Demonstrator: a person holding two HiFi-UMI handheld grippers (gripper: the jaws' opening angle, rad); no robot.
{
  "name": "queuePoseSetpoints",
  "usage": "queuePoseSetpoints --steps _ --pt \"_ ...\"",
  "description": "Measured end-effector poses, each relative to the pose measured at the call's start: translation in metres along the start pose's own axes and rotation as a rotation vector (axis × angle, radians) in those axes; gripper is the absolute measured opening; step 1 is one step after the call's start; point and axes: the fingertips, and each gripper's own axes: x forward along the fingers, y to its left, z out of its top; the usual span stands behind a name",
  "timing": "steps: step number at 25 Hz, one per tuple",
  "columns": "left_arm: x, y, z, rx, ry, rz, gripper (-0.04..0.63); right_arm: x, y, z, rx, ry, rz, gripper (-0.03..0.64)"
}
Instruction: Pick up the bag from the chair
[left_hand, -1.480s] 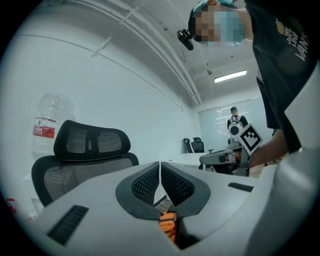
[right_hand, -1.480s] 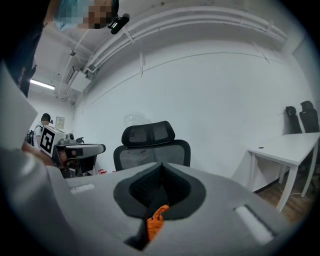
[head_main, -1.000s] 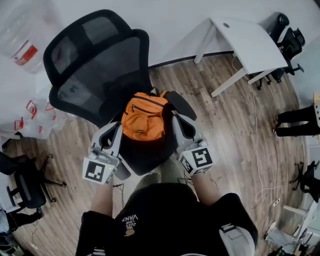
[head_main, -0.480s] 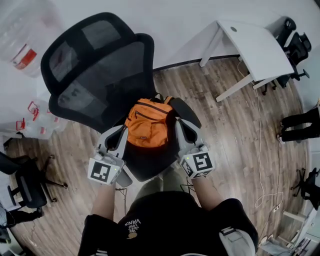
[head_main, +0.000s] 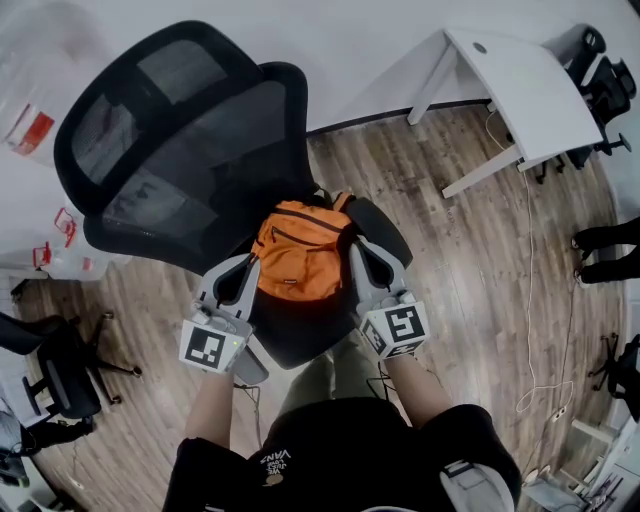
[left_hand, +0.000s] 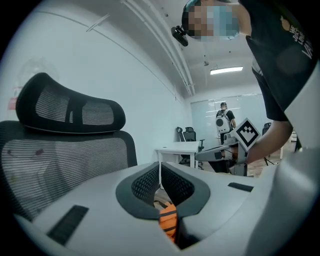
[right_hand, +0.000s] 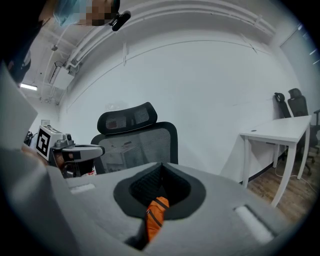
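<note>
Head view: the orange bag (head_main: 300, 252) lies over the seat of the black mesh chair (head_main: 190, 150). It is between my left gripper (head_main: 247, 272) and my right gripper (head_main: 357, 255), one at each flank. The seat is largely covered by the bag and both grippers. The bag's underside is hidden, so I cannot tell whether it rests on the seat or hangs clear of it.

Left gripper view: my jaws are together, pinching a narrow orange strap with dark stripes. The rest of the bag is cut off below the gripper body.

Right gripper view: my jaws are likewise together, clamped on a fold of orange fabric with a dark seam line. The bag's body is out of sight there too.
</note>
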Motion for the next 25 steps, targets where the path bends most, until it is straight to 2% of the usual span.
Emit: queuePoseSetpoints --steps 20,25 --pt "0.049 0.011 -0.079 0.023 0.118 -0.024 0.006 0.036 -0.031 -0.087 0.022 0.073 0.035 -0.002" --pt "0.057 0.011 -0.099 0.009 0.153 -0.032 0.006 0.045 -0.037 -0.108 0.036 0.096 0.044 -0.002"
